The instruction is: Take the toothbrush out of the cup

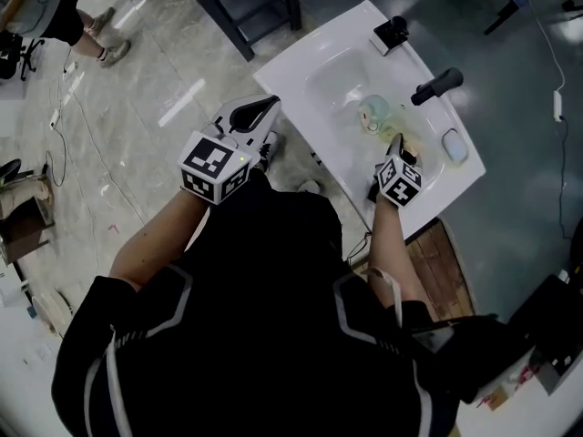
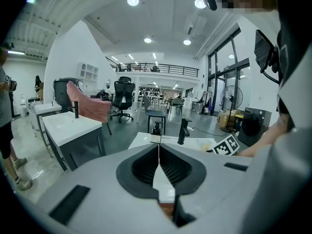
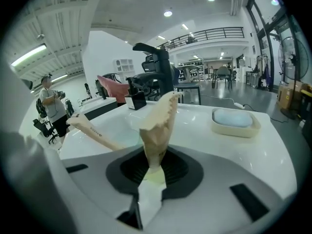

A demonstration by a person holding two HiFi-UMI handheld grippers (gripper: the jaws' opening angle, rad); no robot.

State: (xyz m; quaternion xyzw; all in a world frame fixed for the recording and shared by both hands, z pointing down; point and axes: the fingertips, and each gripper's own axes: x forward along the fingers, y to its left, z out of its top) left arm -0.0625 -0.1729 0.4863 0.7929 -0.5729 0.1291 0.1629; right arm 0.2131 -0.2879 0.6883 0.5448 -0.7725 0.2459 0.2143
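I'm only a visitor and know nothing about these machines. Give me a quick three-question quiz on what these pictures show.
1. True or false: the left gripper is shut with nothing between its jaws.
2. What is the right gripper clamped on? A) a clear cup B) a tan paper packet C) the faucet
3. Fill in: the pale blue bar lies in a ____ on the white sink.
Key: 1 true; 2 B; 3 dish.
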